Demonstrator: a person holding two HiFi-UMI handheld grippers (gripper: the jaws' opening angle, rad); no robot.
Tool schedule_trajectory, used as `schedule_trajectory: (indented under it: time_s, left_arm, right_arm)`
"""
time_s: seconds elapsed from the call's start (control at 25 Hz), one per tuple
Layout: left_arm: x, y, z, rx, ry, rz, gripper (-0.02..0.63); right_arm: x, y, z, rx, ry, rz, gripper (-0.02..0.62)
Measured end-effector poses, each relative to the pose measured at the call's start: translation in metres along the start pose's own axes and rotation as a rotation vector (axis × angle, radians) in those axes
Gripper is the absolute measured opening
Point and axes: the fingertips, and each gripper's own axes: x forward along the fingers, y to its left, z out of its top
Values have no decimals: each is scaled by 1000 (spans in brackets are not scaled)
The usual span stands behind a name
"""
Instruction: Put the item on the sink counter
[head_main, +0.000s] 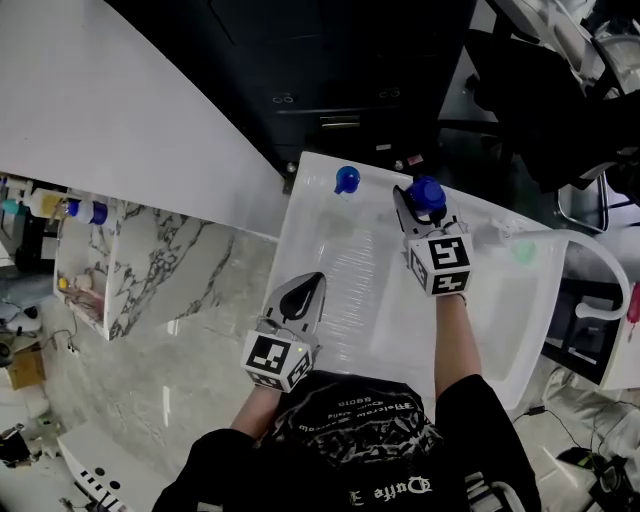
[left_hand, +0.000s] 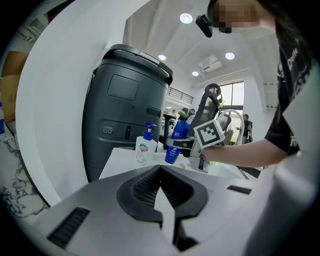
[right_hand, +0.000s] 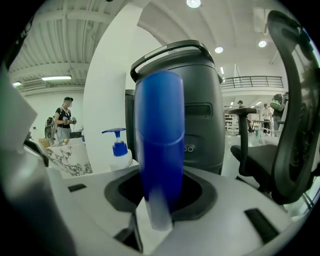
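A blue bottle (head_main: 429, 191) stands upright in my right gripper (head_main: 418, 204), whose jaws are shut on its body, above the far end of the white sink counter (head_main: 340, 270). In the right gripper view the bottle (right_hand: 160, 135) fills the middle, between the jaws of the right gripper (right_hand: 161, 186). From the left gripper view the bottle (left_hand: 176, 141) shows in that gripper beyond the counter's near part. My left gripper (head_main: 311, 283) hovers over the counter's near left, its jaws shut with nothing between them, as the left gripper view (left_hand: 161, 168) confirms.
A white pump bottle with a blue top (head_main: 346, 180) stands at the counter's far edge, left of the held bottle. The sink basin (head_main: 505, 320) with a white faucet (head_main: 598, 258) lies to the right. A dark grey machine (left_hand: 125, 110) stands behind, an office chair (right_hand: 282, 125) beside it.
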Motion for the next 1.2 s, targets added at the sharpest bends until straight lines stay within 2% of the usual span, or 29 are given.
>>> schedule_trajectory:
  time_s: [0.16, 0.44, 0.72, 0.88, 1.2]
  left_arm:
    - [5, 0, -6, 38, 27, 3, 6]
    - [8, 4, -10, 44, 46, 14, 6]
    - [16, 7, -9, 36, 43, 16, 6]
    - [17, 5, -10, 37, 45, 14, 6]
    - [15, 11, -7, -18, 23, 28, 6]
  right_arm:
    - [7, -2, -10, -3, 18, 4, 142]
    - [11, -6, -21, -6, 14, -7, 143]
    - [12, 7, -21, -94, 12, 22, 147]
    - [11, 9, -21, -103, 10, 25, 149]
    - [9, 9, -21, -109, 8, 11, 152]
